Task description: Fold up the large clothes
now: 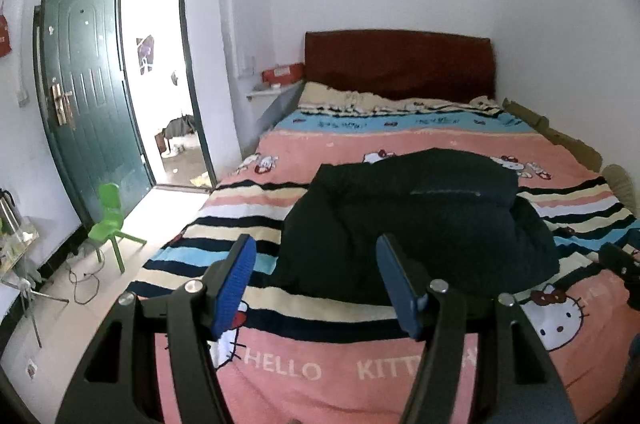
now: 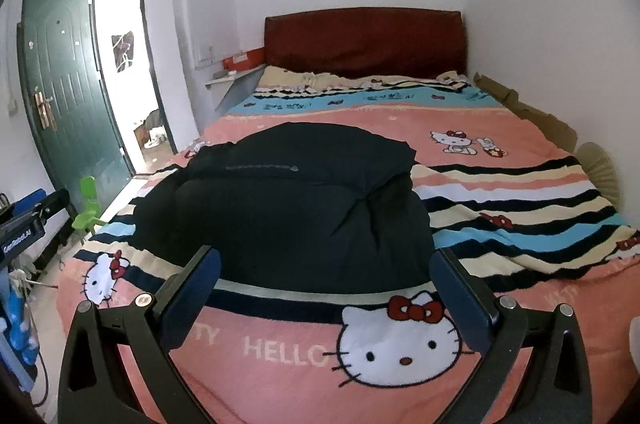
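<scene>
On the bed [image 2: 520, 207], mid-mattress, lies the dark jacket [image 2: 288, 207] — already a compact, roughly rectangular bundle, one zip line showing across its upper panel. Puffy, quilted-looking cloth, matte black or deep navy; rounded edges, soft creases. Under it a fleecy blanket [image 1: 360, 372], pink with cartoon cats and cream, black and blue stripes.

Left tongs [image 1: 316, 284] stand apart, nothing between the ribbed blue pads, hovering short of the bundle's near edge. Right tongs [image 2: 324, 298] likewise spread and empty, just before the bundle.

Step, as judged: fold looks largely done, both tongs clear. Next move likely a final tidy or fold; padding is springy, so the bundle may spread open.
</scene>
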